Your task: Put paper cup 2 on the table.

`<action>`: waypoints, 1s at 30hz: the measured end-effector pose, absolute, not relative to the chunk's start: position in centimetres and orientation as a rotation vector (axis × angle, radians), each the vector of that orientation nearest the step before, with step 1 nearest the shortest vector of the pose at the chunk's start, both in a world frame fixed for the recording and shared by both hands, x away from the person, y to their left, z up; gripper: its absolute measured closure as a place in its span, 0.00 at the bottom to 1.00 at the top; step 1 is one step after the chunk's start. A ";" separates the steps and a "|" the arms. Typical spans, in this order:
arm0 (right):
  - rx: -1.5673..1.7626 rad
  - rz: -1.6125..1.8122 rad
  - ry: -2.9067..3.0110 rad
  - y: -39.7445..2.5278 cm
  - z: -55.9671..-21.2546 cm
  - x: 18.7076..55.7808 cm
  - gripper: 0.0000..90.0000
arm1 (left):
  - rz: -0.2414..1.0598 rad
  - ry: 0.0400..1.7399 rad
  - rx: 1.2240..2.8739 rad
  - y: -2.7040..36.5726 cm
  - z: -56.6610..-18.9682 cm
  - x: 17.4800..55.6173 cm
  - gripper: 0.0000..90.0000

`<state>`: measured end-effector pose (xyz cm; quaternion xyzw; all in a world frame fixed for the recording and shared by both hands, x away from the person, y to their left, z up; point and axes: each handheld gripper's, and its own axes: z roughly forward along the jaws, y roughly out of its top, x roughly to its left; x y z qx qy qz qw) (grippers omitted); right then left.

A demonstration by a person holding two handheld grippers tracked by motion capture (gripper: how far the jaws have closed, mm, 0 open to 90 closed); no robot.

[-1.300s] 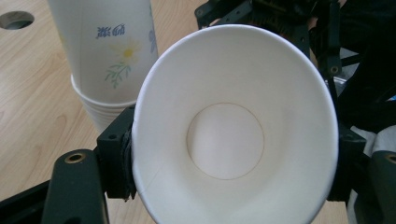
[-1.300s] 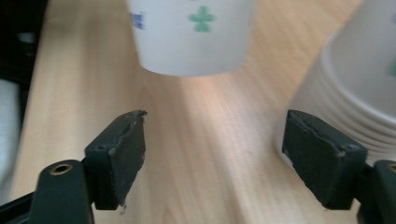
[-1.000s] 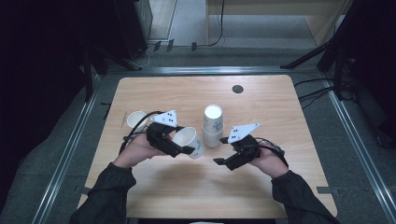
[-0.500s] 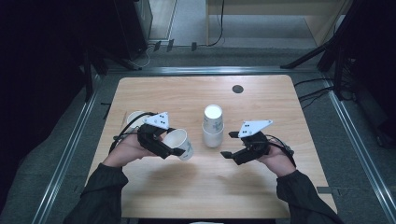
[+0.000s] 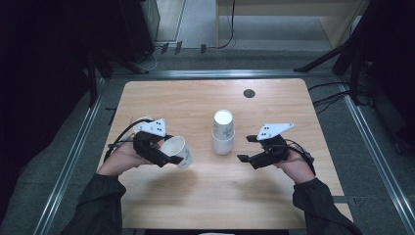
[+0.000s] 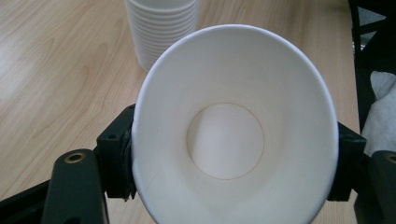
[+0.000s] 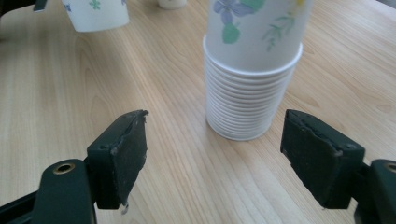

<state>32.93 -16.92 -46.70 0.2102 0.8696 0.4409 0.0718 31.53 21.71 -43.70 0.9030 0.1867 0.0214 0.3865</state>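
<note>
Bright overhead light, dark surroundings, soft shadows.

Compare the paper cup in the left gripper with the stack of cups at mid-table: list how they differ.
The paper cup is single; the stack of cups is many nested together. The cup is tilted on its side, mouth toward the left gripper's camera; the stack stands upside down on the table. The cup is clamped between the jaws of the left gripper; the stack stands free, ahead of the open right gripper. Both are white paper with floral print.
</note>
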 end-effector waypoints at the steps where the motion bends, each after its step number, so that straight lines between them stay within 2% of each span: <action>1: 0.638 1.322 2.613 -17.1 -46.7 33.0 0.26 | 0.054 0.482 2.302 22.0 -43.7 31.5 0.27; 30: 0.772 1.277 2.540 -20.2 -47.1 35.7 0.26 | 0.086 0.636 2.345 28.3 -46.2 30.7 0.27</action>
